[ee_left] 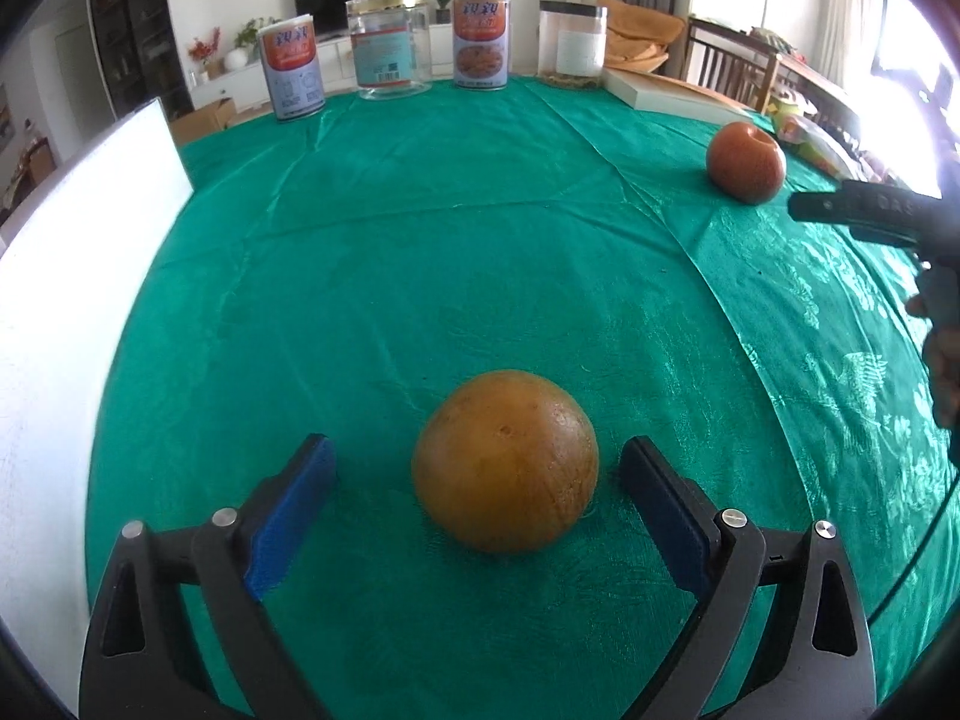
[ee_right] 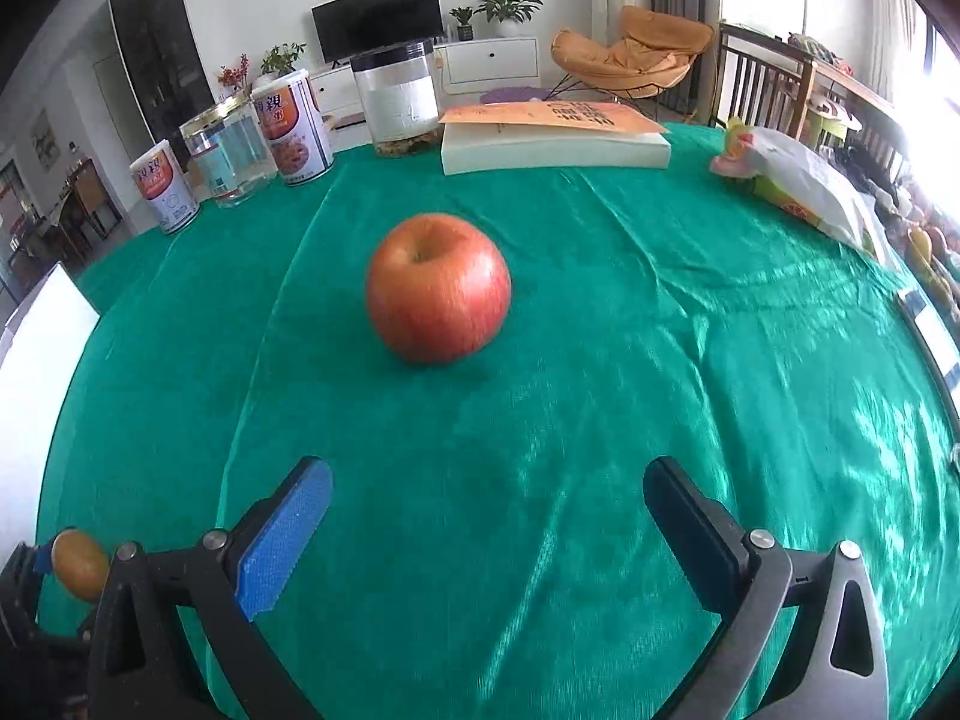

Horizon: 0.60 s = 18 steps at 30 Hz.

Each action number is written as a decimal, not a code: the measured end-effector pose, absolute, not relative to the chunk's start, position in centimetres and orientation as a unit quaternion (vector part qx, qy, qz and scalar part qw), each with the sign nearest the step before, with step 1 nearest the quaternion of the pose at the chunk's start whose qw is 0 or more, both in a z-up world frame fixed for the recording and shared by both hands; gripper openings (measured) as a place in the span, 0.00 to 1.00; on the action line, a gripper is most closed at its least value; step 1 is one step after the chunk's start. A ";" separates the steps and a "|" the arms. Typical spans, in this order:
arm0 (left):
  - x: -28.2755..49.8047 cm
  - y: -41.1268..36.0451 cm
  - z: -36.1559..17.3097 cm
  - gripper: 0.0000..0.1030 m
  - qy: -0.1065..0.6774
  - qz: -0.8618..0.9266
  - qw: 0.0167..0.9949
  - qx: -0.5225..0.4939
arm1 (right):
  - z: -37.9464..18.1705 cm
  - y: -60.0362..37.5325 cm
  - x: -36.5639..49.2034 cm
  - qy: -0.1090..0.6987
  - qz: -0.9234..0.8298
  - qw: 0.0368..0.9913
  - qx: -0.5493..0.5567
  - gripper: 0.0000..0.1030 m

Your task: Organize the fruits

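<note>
The orange (ee_left: 505, 461) sits on the green cloth (ee_left: 420, 252) of the desk, right between the two fingers of the left tool (ee_left: 477, 465). That tool is released: its blue pads (ee_left: 294, 516) stand wide on either side of the fruit, with a gap showing on both sides, so neither touches it. From the right wrist view the same orange (ee_right: 79, 564) shows small at the lower left edge, with the left tool's dark frame around it.

The apple (ee_right: 438, 287) rests upright on the cloth, stem dimple up, well apart from the orange and off to its right. The right tool (ee_right: 487, 516) is also released, fingers spread wide and holding nothing, with the apple ahead of it and bare cloth between the fingertips. In the left wrist view the apple (ee_left: 746, 162) lies toward the far right, and a dark finger of the right tool (ee_left: 864, 210) reaches in just beside it.

Along the far edge of the desk stand two printed cans (ee_left: 291, 67), a clear jar (ee_left: 390, 45) between them, and another clear jar with a black lid (ee_right: 399, 97). A thick book (ee_right: 552, 141) with an orange cover lies flat beside that jar. A plastic bag (ee_right: 804, 180) lies at the right edge. A white board (ee_left: 66, 276) stands at the left side.
</note>
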<state>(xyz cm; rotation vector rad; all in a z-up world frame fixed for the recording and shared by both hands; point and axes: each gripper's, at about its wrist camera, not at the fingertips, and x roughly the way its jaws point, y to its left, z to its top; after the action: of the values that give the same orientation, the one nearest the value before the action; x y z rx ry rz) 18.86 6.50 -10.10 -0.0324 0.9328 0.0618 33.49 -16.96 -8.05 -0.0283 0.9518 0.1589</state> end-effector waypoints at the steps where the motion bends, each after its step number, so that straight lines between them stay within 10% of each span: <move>1: 18.9 6.5 -10.1 0.94 0.450 0.030 0.893 -0.015 | -8.3 -16.4 34.6 0.457 0.075 0.886 -0.022 1.00; 6: 18.9 6.5 -10.1 0.95 0.450 0.030 0.893 -0.016 | -8.6 -14.5 38.3 0.452 0.075 0.888 -0.032 0.97; 9: 18.9 6.5 -10.1 0.95 0.450 0.030 0.893 -0.016 | -9.1 -14.2 39.4 0.477 0.092 0.874 -0.021 0.67; 18: 18.9 6.5 -10.1 0.95 0.450 0.030 0.893 -0.016 | -6.6 -15.4 30.8 0.511 0.135 0.849 0.001 0.66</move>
<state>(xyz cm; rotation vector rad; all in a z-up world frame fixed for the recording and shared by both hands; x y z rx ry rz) 18.89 6.53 -10.10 -0.0326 0.9329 0.0619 30.77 -15.39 -6.65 0.0030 1.0772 0.2850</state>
